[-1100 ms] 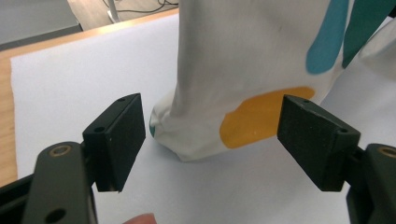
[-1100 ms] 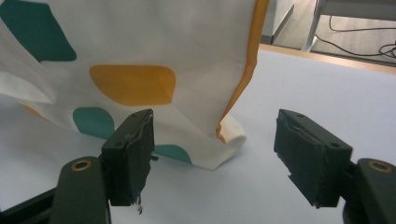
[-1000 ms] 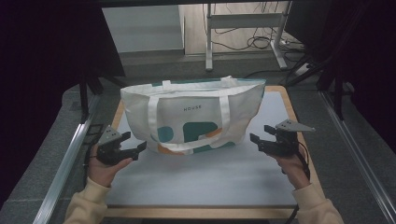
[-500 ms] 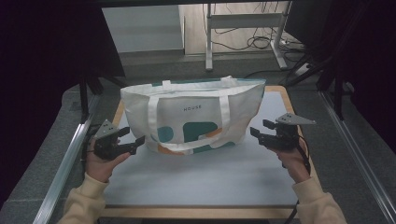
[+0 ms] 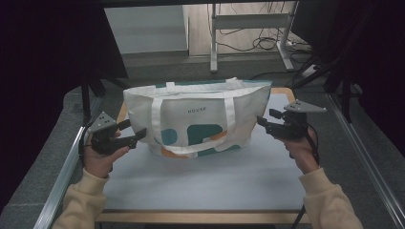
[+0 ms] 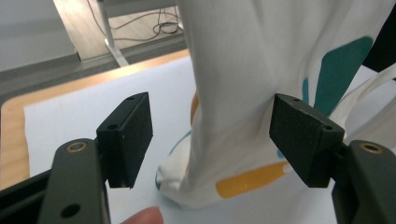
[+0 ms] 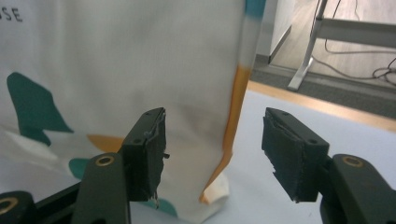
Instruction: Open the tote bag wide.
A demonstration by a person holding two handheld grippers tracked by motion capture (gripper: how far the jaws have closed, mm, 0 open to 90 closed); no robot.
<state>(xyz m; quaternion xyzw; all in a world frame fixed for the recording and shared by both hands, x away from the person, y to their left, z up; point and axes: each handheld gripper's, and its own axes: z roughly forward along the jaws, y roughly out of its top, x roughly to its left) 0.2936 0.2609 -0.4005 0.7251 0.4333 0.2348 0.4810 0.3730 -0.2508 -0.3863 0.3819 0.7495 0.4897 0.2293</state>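
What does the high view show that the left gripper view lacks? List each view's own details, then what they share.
High view: the whole tote bag standing upright on the table, its printed word and looped handles, both hands, and the right gripper open beside the bag's right end.

Left gripper view: a close look along the left gripper, its jaws wide apart with the bag's end between them, not yet touching it, and the yellow patch low on that end.

Both: the white bag with teal and yellow shapes, the pale table top with its wooden edge, and the floor cables beyond.
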